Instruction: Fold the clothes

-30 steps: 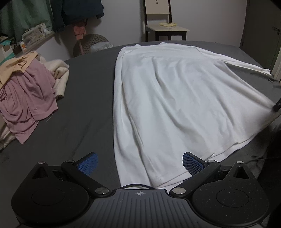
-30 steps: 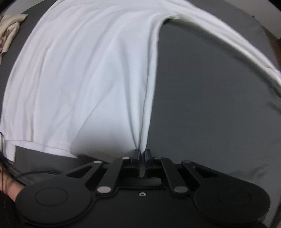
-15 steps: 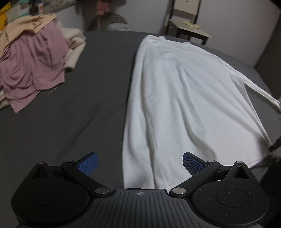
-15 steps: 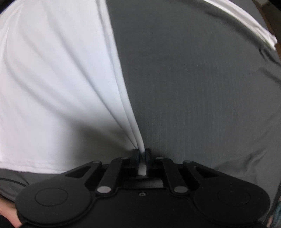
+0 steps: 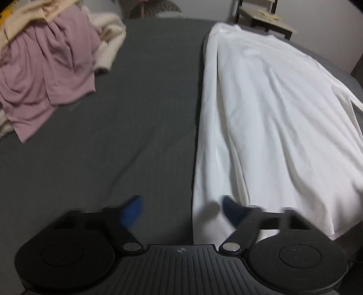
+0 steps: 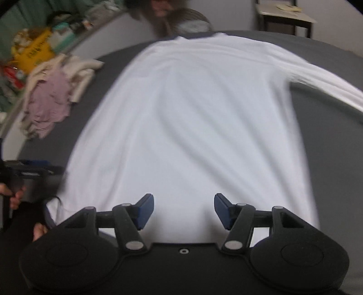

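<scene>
A white long-sleeved shirt (image 5: 272, 113) lies flat on the grey bed sheet (image 5: 147, 113), collar at the far end. My left gripper (image 5: 181, 206) hangs low over the shirt's near left corner. Its jaws are closing, and the shirt's side edge runs between them without touching the pads. One blue pad is over the sheet, the other over the cloth. In the right wrist view the shirt (image 6: 192, 113) stretches away from the hem, one sleeve out to the right. My right gripper (image 6: 184, 204) is above the hem's middle, its jaws opening with nothing gripped.
A heap of pink and cream clothes (image 5: 45, 68) lies on the bed at the far left. A chair (image 5: 265, 18) stands beyond the bed's far end. Cluttered shelves with a yellow bag (image 6: 34, 54) line the left wall. A person's hand (image 6: 15, 197) shows at the left edge.
My right gripper has let go of the shirt's side edge, opened, and swung round to face up the shirt from its hem. My left gripper sank towards the shirt's left edge and its jaws narrowed.
</scene>
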